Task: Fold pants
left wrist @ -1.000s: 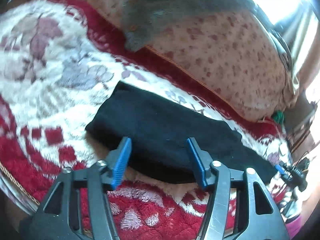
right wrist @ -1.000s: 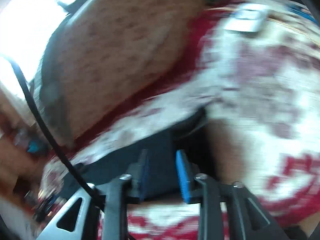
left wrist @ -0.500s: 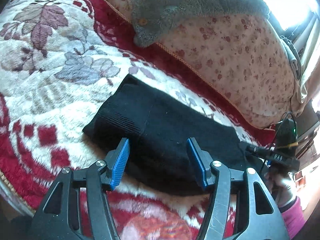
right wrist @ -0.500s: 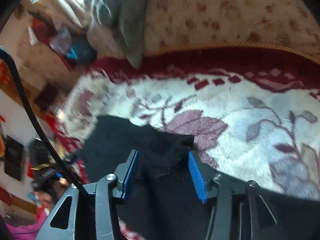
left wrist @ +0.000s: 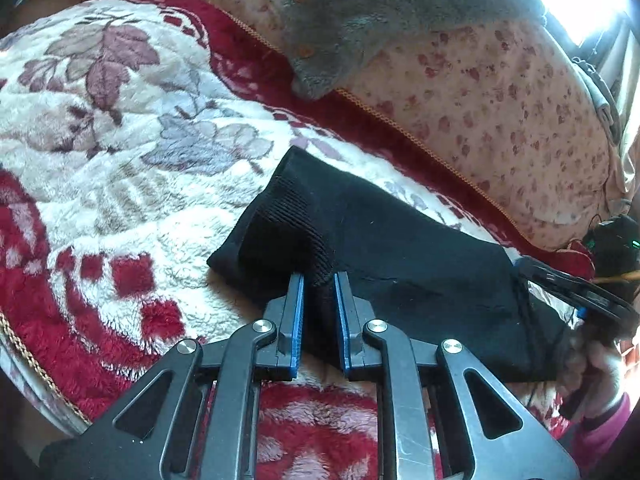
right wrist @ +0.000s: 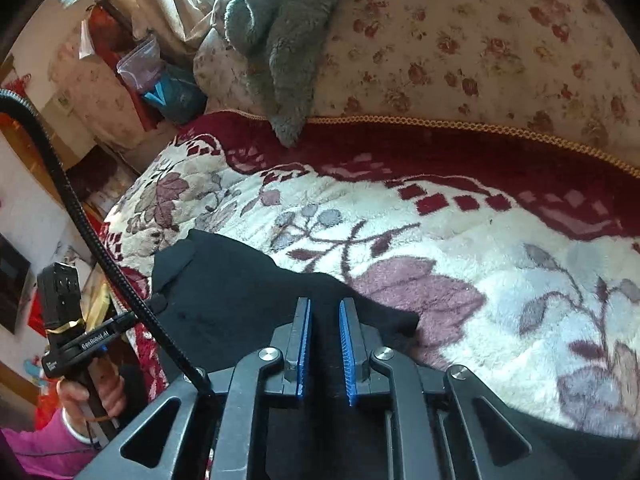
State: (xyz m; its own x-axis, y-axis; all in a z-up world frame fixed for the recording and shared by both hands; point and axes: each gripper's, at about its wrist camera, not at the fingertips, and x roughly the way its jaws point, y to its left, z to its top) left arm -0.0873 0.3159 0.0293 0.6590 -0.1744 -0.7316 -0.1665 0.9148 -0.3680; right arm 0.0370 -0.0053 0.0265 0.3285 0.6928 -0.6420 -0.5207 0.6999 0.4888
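Black pants (left wrist: pixel 400 248), folded into a long band, lie across the red-and-cream floral blanket (left wrist: pixel 120 160). My left gripper (left wrist: pixel 319 280) is closing its jaws on the near edge of the ribbed end, and the blue pads pinch a bunch of black fabric. At the other end of the pants (right wrist: pixel 224 288), my right gripper (right wrist: pixel 324 308) is also closing, with black cloth pinched between its pads. In the left wrist view the right gripper (left wrist: pixel 580 300) shows at the far right. A hand holds the left gripper (right wrist: pixel 80 340) at the left edge of the right wrist view.
A floral cushion (left wrist: pixel 500 120) rises behind the blanket, with a grey fleece garment (left wrist: pixel 360 20) draped over it. The blanket's corded edge (left wrist: pixel 24 352) drops off at the near left. Cluttered shelves and a plastic bag (right wrist: pixel 140 64) stand beyond the bed's left end.
The left jaws went from wide apart to pinching the pants' near edge. The right gripper swung across to the pants' other end and narrowed onto the cloth.
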